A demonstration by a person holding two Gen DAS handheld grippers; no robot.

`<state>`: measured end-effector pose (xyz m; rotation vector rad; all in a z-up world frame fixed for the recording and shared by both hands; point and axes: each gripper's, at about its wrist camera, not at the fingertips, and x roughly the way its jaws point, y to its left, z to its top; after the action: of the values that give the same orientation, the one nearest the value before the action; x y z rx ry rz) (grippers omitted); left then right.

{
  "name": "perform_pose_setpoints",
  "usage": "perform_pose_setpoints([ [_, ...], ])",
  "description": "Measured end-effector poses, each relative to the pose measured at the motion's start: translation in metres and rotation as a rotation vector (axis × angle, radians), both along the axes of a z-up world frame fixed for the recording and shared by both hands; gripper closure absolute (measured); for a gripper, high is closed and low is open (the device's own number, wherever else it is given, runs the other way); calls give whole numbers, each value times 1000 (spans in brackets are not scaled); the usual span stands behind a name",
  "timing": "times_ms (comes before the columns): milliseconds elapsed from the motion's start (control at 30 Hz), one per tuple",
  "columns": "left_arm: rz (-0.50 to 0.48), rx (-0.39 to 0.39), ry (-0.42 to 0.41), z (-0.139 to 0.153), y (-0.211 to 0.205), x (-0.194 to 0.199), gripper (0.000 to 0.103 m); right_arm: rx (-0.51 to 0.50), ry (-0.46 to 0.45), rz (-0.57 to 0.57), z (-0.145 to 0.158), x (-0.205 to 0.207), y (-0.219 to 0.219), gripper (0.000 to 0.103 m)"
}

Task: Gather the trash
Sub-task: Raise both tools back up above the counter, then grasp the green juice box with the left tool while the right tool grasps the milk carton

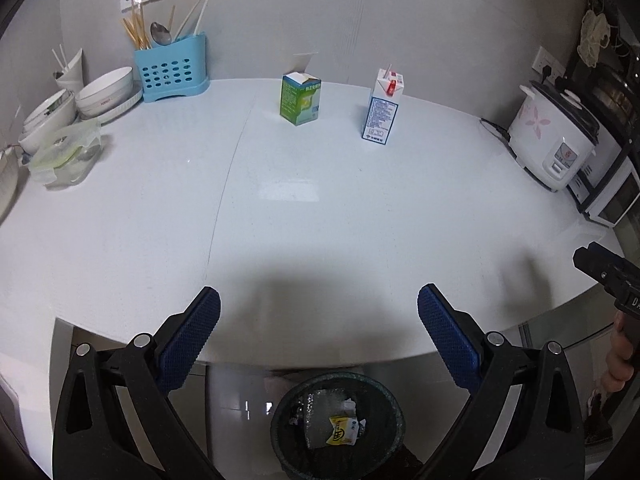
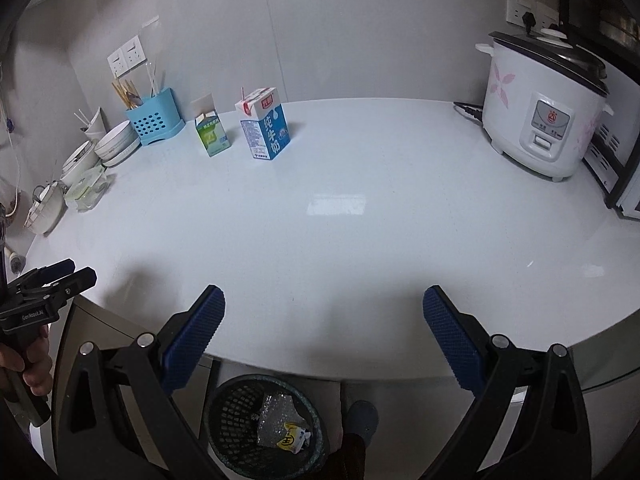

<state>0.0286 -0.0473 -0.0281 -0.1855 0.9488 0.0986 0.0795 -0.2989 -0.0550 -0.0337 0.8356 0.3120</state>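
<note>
Both tools are hanging wide and empty over the near counter edge — the left gripper (image 1: pixel 319 312) and right gripper (image 2: pixel 324 312) directly above the waste bin (image 2: pixel 224 412), handy for dropping. The green carton (image 1: pixel 300 99) and milk carton (image 2: pixel 265 128) are standing near the back wall — seemingly the trash waiting.

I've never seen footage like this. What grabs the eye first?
Two open grippers with blue pads, left and right, frame a white counter. Two cartons stand near its back: a green box and a milk carton. Below the front edge sits a dark bin holding scraps.
</note>
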Motion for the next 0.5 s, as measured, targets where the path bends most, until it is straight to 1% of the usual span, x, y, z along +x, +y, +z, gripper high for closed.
perform_pose_setpoints([
  [233, 42, 10, -8, 9, 15, 40, 6, 16, -15, 16, 9, 46, 25, 8],
  [500, 72, 24, -7, 8, 34, 92, 6, 28, -18, 62, 9, 105, 62, 8],
])
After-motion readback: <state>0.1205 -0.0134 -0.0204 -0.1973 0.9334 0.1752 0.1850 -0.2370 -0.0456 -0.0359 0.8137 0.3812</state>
